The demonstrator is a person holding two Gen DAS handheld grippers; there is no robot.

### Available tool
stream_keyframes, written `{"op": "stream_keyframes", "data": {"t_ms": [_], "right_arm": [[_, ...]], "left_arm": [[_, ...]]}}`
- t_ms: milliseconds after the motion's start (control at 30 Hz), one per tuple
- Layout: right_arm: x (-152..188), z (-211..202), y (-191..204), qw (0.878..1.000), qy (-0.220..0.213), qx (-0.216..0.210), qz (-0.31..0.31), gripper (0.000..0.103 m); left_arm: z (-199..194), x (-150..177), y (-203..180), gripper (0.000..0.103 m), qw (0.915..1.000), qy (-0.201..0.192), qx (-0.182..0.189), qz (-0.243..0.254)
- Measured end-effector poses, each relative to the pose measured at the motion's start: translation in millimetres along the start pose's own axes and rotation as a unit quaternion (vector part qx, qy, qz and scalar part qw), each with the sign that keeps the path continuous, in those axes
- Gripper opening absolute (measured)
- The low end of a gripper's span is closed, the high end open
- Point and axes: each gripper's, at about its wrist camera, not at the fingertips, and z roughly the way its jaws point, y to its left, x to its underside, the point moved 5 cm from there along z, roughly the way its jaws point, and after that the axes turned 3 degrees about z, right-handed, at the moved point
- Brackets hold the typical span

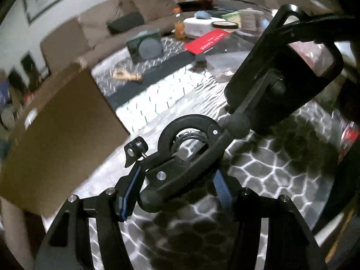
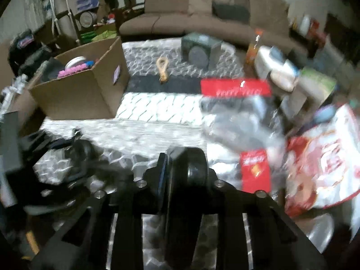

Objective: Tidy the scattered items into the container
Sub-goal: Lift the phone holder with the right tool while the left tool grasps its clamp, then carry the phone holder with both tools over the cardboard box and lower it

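Phone mount lifted off the rug, cardboard box waiting.

Left wrist view: the left gripper (image 1: 177,193), jaws half-wide, clamps a black clamp-style phone mount (image 1: 225,121); the cardboard box (image 1: 60,132) sits at nine o'clock. Right wrist view: the right gripper (image 2: 177,175), jaws narrow, pinches a black disc-shaped part (image 2: 191,173), seemingly of the same mount; the box (image 2: 85,87) at ten o'clock. Likely next: carry over and release above the opening.

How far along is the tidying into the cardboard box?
Done: the brown cardboard box already holds a pink brush and a white lid. In hand: both tongs grip a black phone mount. Left: the red flat packet, the green speaker box and more.
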Motion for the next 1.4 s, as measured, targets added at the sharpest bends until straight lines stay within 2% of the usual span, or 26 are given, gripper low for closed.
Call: {"op": "stream_keyframes", "data": {"t_ms": [133,233,500,633,733,900,1067,1233,1333,1400], "right_arm": [[-16.9,10.6,8.5,0.999,-0.013,0.029,-0.001,0.018],[-28.8,14.1,8.3,0.999,-0.022,0.035,0.007,0.019],[-58.9,-11.6,25.4,0.996,-0.083,0.044,-0.009,0.019],[-73.6,-32.6,32.4,0.995,-0.094,0.038,-0.011,0.02],[-100.2,-75.5,48.6,0.989,-0.14,0.043,-0.027,0.019],[-139.1,-122.2,92.0,0.977,-0.206,0.022,-0.047,0.02],[-173.5,-124.5,150.6,0.974,-0.215,-0.015,-0.074,0.02],[-201.3,-94.9,207.0,0.973,-0.206,-0.061,-0.084,0.02],[-215.8,-66.7,233.4,0.975,-0.19,-0.086,-0.072,0.02],[-224.7,-44.7,250.0,0.977,-0.181,-0.095,-0.061,0.02]], "left_arm": [[-7.2,-3.4,2.3,0.057,0.999,-0.007,0.03,-0.033],[-15.4,-7.0,3.5,0.055,0.999,-0.017,0.023,-0.034],[-28.1,-23.9,17.9,0.053,0.9965,-0.06,0.02,-0.054],[-54.7,-33.6,24.2,0.053,0.9929,-0.104,0.003,-0.057],[-94.5,-45.7,37.5,0.054,0.9851,-0.16,-0.016,-0.062],[-145.8,-55.5,75.2,0.053,0.9777,-0.183,-0.06,-0.085],[-176.9,-45.4,122.0,0.053,0.9741,-0.168,-0.115,-0.097],[-187.1,-34.7,175.4,0.054,0.9713,-0.129,-0.175,-0.097],[-181.8,-27.8,202.5,0.054,0.9712,-0.107,-0.188,-0.101],[-171.5,-21.0,222.2,0.054,0.9721,-0.092,-0.181,-0.117]]}}
